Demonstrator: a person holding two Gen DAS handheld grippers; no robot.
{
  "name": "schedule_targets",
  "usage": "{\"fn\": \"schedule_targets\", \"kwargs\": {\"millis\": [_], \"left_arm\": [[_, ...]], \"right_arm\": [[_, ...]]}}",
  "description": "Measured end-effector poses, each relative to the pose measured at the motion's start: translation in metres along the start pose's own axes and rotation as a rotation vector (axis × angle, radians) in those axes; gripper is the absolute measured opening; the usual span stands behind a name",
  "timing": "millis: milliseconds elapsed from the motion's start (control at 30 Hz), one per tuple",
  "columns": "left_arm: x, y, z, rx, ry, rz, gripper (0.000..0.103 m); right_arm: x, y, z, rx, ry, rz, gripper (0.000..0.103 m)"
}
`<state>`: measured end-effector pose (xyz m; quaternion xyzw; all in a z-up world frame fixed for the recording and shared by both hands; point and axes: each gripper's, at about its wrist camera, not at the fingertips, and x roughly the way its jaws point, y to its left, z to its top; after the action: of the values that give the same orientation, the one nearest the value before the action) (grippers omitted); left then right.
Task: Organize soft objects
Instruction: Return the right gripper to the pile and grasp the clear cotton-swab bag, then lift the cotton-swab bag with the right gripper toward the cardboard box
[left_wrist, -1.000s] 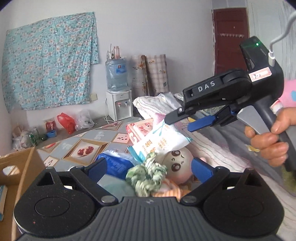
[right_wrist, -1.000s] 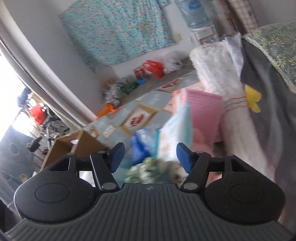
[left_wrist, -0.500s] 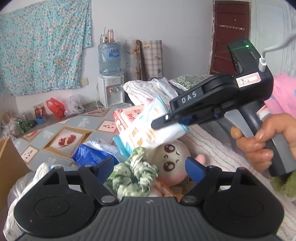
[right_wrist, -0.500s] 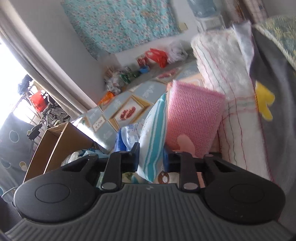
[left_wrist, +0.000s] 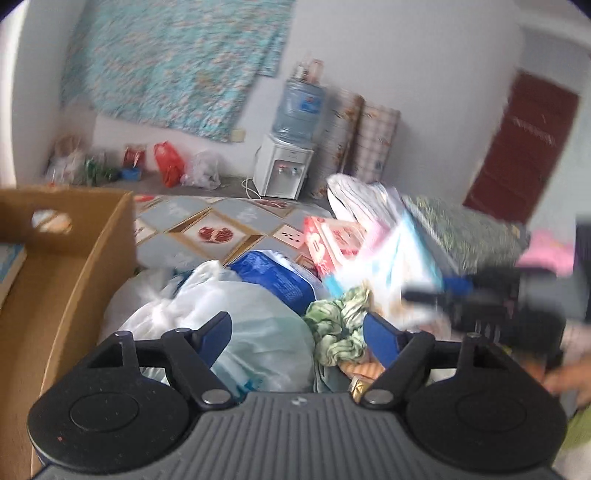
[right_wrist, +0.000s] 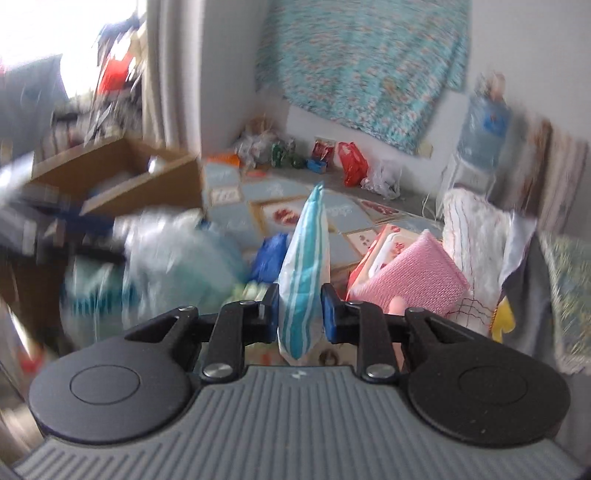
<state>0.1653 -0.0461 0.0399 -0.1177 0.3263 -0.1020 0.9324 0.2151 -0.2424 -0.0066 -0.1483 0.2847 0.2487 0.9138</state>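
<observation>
Your right claw (right_wrist: 299, 309) is clamped on the white-and-teal striped packet (right_wrist: 304, 266), held upright above the pile. Your left claw (left_wrist: 297, 338), jaws just narrowing, stands apart and empty over the white plastic bag (left_wrist: 236, 310) beside the cardboard box (left_wrist: 85, 266).

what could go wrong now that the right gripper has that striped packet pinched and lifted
The right gripper pinches only the lower end of the white, teal-striped soft plastic packet, so it could slip or swing. The left gripper, jaws just closing with nothing between them, hangs over the white plastic bag and could snag it.
</observation>
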Motion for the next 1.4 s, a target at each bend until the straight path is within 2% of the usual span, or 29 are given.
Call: {"fn": "schedule_targets", "kwargs": {"millis": [133,233,433,467,567,633,700,800,867,933,1067,1233,1300,1400], "left_arm": [[-0.009,0.016,0.002,-0.089,0.007,-0.05,0.076],[-0.011,0.018,-0.002,-0.103,0.018,-0.088,0.076],[0.003,0.002,-0.012,-0.05,0.055,-0.157,0.069],[0.008,-0.003,-0.014,-0.037,0.069,-0.157,0.064],[0.019,-0.018,-0.017,0.012,0.079,-0.169,0.061],[0.026,-0.03,-0.018,0.059,0.073,-0.136,0.058],[0.032,-0.039,-0.019,0.095,0.069,-0.103,0.057],[0.037,-0.046,-0.023,0.126,0.067,-0.093,0.056],[0.039,-0.052,-0.025,0.169,0.047,-0.056,0.056],[0.044,-0.056,-0.027,0.201,0.038,-0.02,0.055],[0.055,-0.055,-0.029,0.209,0.066,-0.011,0.053],[0.064,-0.056,-0.034,0.211,0.098,-0.013,0.051],[0.068,-0.054,-0.035,0.204,0.118,-0.016,0.048],[0.073,-0.054,-0.037,0.198,0.134,-0.021,0.047]], "right_arm": [[-0.001,0.045,-0.015,-0.188,0.046,-0.042,0.026],[-0.006,0.069,-0.024,-0.256,0.054,-0.019,0.031],[-0.011,0.094,-0.047,-0.28,0.07,0.069,0.031],[-0.012,0.096,-0.051,-0.277,0.074,0.079,0.031],[-0.014,0.099,-0.059,-0.252,0.073,0.102,0.031],[-0.016,0.093,-0.062,-0.212,0.067,0.117,0.031],[-0.021,0.083,-0.064,-0.149,0.055,0.139,0.031],[-0.035,0.06,-0.069,-0.034,0.034,0.158,0.031],[-0.045,0.039,-0.076,0.086,0.021,0.181,0.033],[-0.052,0.013,-0.084,0.254,0.009,0.22,0.034],[-0.055,-0.039,-0.106,0.615,-0.006,0.266,0.039],[-0.03,-0.081,-0.141,1.045,0.02,0.42,0.043],[-0.017,-0.083,-0.152,1.141,0.054,0.453,0.044],[-0.004,-0.082,-0.156,1.195,0.079,0.46,0.044]]}}
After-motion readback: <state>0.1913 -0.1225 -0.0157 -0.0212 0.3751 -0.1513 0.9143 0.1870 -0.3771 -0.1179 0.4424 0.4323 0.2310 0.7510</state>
